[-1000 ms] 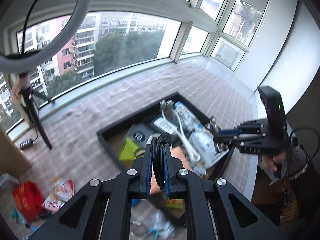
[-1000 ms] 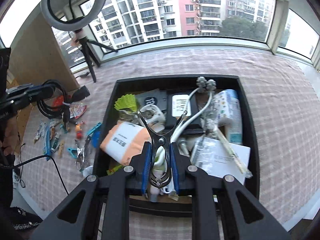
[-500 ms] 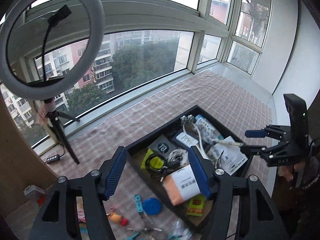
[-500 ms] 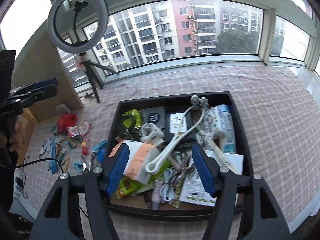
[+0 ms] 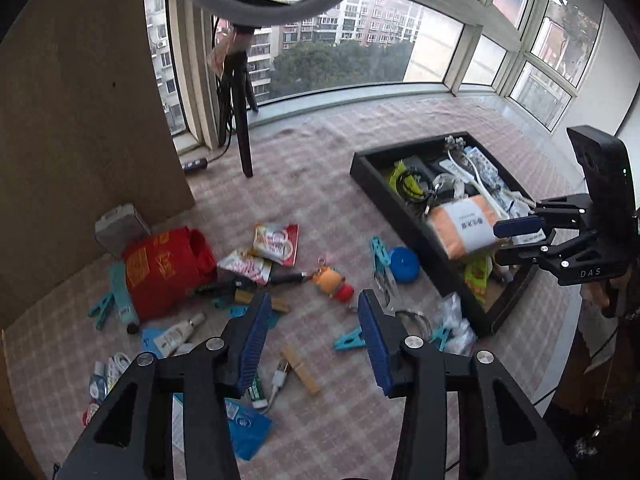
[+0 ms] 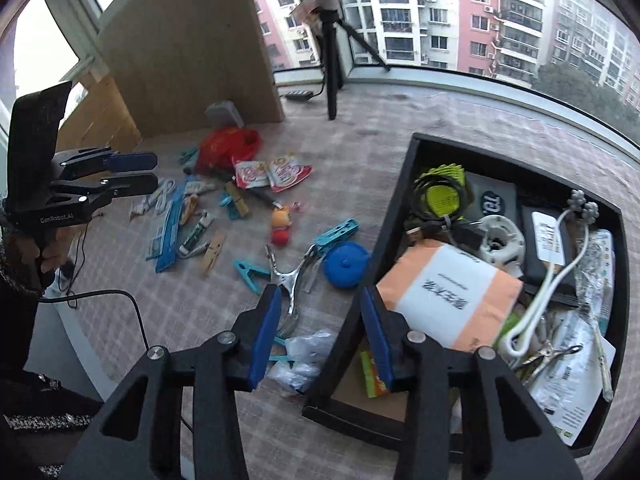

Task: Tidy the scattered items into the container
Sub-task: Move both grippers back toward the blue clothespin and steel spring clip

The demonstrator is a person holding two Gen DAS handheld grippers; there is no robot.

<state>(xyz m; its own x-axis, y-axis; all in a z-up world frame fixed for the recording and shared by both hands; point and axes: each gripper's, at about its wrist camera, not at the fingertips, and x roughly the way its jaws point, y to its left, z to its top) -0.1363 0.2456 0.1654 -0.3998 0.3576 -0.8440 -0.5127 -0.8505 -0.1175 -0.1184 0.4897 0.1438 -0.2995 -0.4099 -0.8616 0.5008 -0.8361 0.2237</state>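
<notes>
Checked cloth worktop (image 5: 328, 168) by the window: black container (image 6: 394, 216) already crowded. Both your hand-held grippers, left (image 5: 316, 344) and right (image 6: 320, 332), just narrowing, jaws apart, nothing between them. Pegs, sachets, red pouch (image 5: 160, 264) and blue lid (image 6: 346, 264) remain scattered left of it.

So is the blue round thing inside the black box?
No, the blue round thing lies on the checked cloth just outside the black box, beside its wall.

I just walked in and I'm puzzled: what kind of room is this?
Probably an enclosed balcony or sunroom high in an apartment block: curved windows face other residential towers, a checked cloth covers the floor, and a ring light on a tripod suggests filming here.
</notes>
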